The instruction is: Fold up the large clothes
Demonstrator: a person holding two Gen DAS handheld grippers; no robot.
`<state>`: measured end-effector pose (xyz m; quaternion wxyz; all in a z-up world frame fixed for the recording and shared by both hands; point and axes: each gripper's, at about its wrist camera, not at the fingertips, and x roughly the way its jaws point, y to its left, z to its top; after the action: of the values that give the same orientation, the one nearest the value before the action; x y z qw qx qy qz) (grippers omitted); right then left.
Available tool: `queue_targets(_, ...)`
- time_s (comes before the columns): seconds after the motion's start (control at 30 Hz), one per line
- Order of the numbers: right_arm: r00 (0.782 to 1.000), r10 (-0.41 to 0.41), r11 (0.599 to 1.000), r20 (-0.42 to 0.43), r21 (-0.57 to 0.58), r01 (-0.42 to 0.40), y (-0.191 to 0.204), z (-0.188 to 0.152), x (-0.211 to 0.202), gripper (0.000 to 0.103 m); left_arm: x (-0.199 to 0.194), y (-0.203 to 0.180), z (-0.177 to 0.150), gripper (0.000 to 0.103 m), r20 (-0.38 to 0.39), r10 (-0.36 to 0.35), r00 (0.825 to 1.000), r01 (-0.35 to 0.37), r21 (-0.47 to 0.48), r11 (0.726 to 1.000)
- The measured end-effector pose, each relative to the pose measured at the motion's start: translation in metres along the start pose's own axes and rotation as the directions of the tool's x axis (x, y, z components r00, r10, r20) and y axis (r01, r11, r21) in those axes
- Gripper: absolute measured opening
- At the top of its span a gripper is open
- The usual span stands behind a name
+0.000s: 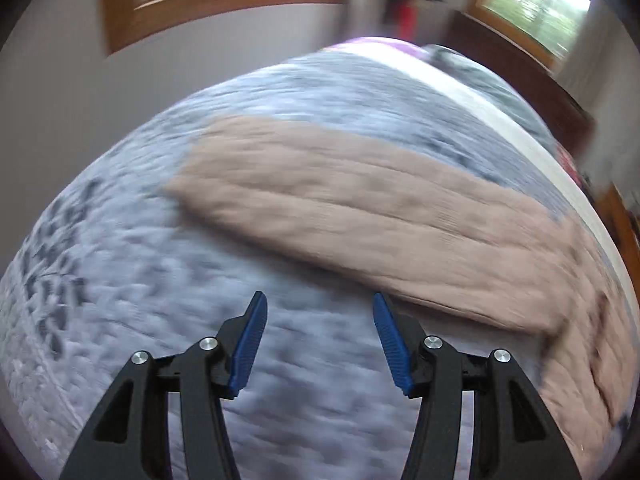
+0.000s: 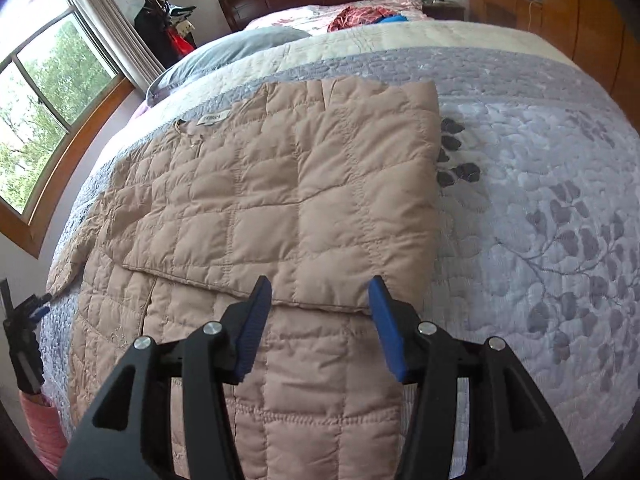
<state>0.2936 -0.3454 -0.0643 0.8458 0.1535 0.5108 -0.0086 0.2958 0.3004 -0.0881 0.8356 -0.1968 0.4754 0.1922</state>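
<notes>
Above the jacket (image 2: pixel 280 184), right gripper (image 2: pixel 320 292) hovers, fingers apart

left gripper (image 1: pixel 318 300): fingers spread wide, nothing between them; blue pads (image 1: pixel 249 346) face inward
left gripper pose: pointing forward and down, held clear above the surface; view motion-blurred
left gripper in right wrist view: small at far left edge (image 2: pixel 38 306), low; fingers' state unreadable there
right gripper (image 2: pixel 319 284): fingers spread wide, gap empty; blue pads (image 2: pixel 387 330) angled inward
right gripper pose: pointing forward and down, tips hovering; contact below cannot be told
arms/hands: hidden behind cameras
</notes>
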Motion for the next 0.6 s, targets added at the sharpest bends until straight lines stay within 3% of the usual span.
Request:
queue_targets(0.13, 1.0, -0.009, 1.0, -0.008, -0.002, 0.009, 0.0, 0.0, 0.004, 0.051, 0.014, 0.044, 0.022, 0.055, 0.009, -0.041, 0.999, 0.042, -0.129, 0.991)
queue_targets(0.37, 1.0, -0.008, 1.0, -0.018, 0.008, 0.008, -0.003, 0.002, 0.01, 0.051, 0.047, 0.07, 0.053, 0.054, 0.018, -0.103, 0.994, 0.104, -0.264, 0.959)
queue_targets(0.43, 1.0, -0.013, 1.0, -0.027, 0.011, 0.013, -0.004, 0.002, 0.014, 0.051, 0.054, 0.076, 0.058, 0.046, 0.03, -0.097, 0.995, 0.102, -0.288, 0.952)
queue_targets(0.53, 0.999, -0.02, 1.0, -0.033, 0.011, 0.02, -0.005, 0.002, 0.019, 0.051, 0.056, 0.084, 0.062, 0.024, 0.042, -0.087, 0.995, 0.096, -0.328, 0.94)
queue_targets(0.57, 0.999, -0.021, 1.0, -0.033, 0.011, 0.022, -0.005, 0.002, 0.019, 0.051, 0.056, 0.089, 0.062, 0.013, 0.05, -0.097, 0.994, 0.109, -0.349, 0.931)
queue_targets(0.6, 0.999, -0.024, 1.0, -0.034, 0.011, 0.024, -0.005, 0.002, 0.019, 0.051, 0.055, 0.095, 0.059, 0.008, 0.064, -0.132, 0.989, 0.147, -0.385, 0.911)
